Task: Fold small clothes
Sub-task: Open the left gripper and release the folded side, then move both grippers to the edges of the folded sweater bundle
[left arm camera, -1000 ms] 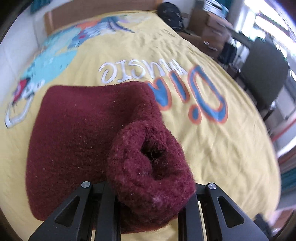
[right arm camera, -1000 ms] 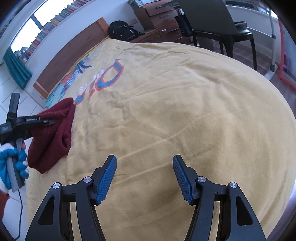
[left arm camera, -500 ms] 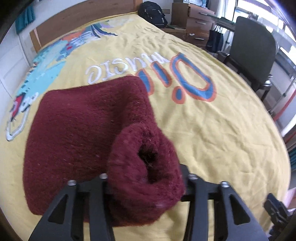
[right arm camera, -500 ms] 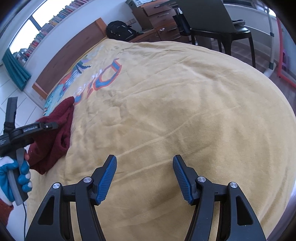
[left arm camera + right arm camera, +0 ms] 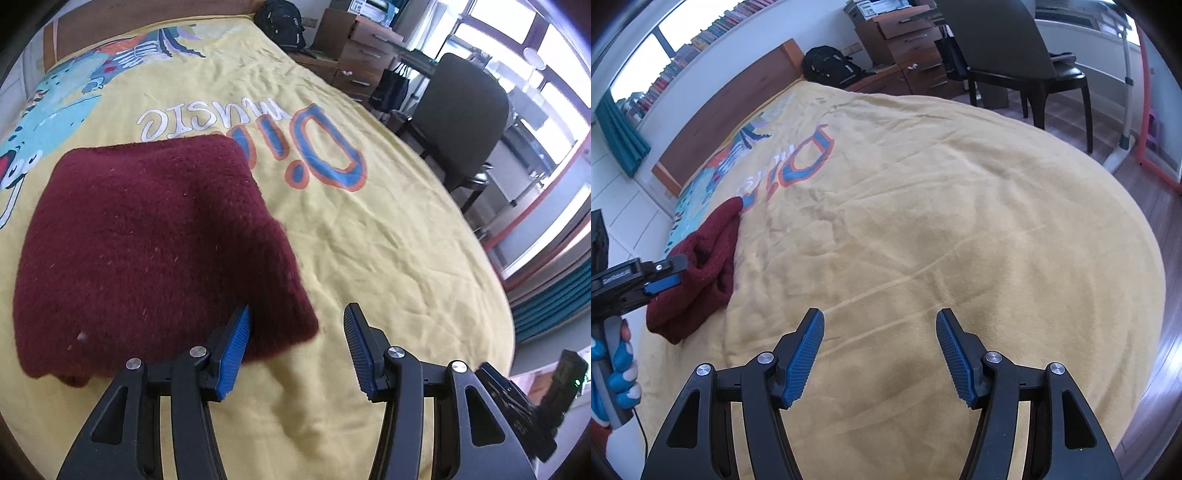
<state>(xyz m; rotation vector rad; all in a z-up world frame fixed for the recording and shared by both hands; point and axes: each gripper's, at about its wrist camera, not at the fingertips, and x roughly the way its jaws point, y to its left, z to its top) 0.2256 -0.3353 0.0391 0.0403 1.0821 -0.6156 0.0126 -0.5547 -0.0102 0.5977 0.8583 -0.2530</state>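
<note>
Step in hand: release after a fold. Left gripper (image 5: 297, 347) jaws are opening; nothing sits between the pads, only bare blanket. Its left pad (image 5: 236, 350) lies just against the near right corner of the sweater (image 5: 147, 240), not pinching it. Right gripper (image 5: 879, 354) hangs spread over empty blanket (image 5: 960, 221), holding nothing.

Sweater: maroon knit, lying as a flat, roughly square stack at 10 to 11 o'clock from the left gripper, its far edge touching the printed lettering (image 5: 207, 114). From the right wrist view it sits at 9 o'clock, near the blanket's left edge, with the left gripper (image 5: 661, 280) and the gloved hand (image 5: 617, 373) beside it. Its edge there looks lumpy, layers not fully squared.

Beyond: backpack (image 5: 280, 18) at 12, chair (image 5: 461, 118) and drawers at 1 to 2.

Next move, as I read it: either back both grippers clear, or tidy the near edge. If another fold is wanted, a fresh grip on a corner is needed; thick knit will spring back, so press it down.

Versus one second ago: the left claw was clamped on a rolled-up bunch of sweater held up at the lens. That bunch is now laid down flat, and the claw has let go and shifted right. Right gripper unchanged.
</note>
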